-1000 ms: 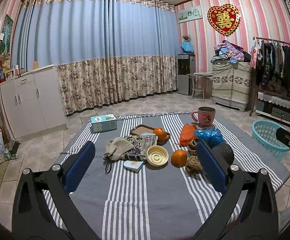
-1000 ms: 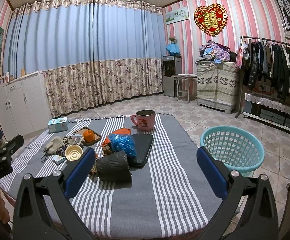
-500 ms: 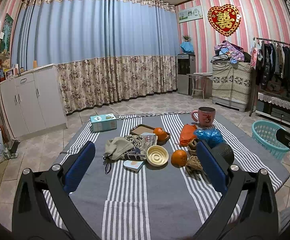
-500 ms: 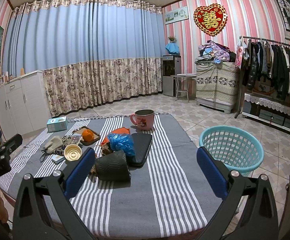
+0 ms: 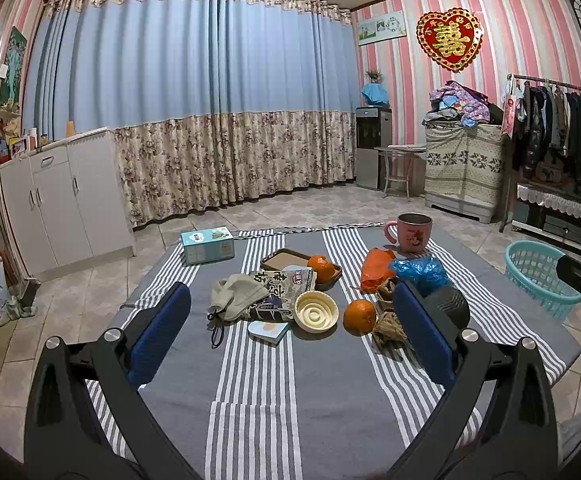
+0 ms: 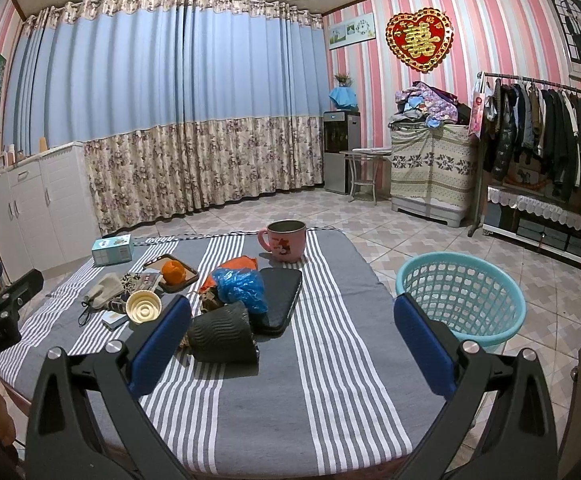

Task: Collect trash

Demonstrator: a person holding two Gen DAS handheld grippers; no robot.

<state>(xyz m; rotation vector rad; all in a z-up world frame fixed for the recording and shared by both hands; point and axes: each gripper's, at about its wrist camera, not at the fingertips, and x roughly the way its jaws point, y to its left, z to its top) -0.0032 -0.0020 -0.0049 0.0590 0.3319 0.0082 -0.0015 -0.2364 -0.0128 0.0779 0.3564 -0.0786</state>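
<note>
Item: left gripper (image 5: 290, 320), jaws spread wide, nothing between them, held above the near edge of the bench (image 5: 330, 400). Item: right gripper (image 6: 290, 324), jaws likewise spread and empty.

Trash, as I judge it: crumpled brown paper (image 5: 388, 326), lower right of centre in the left view, touching the inner face of the left gripper's right-hand pad; orange bag (image 5: 376, 266) and blue bag (image 5: 420, 270) behind it, toward the pink mug (image 5: 412, 234). In the right view the blue bag (image 6: 240, 286) lies left of centre, just behind a dark ribbed cup on its side (image 6: 222, 334), whose long axis runs left to right across the frame.

Destination: teal basket (image 6: 460, 298), on the floor off the bench edge, right of centre in the right view, far right in the left view.

Deciding relation: the trash lies ahead and left of my right jaws, basket ahead and right; I judge the right gripper nearer both
</note>
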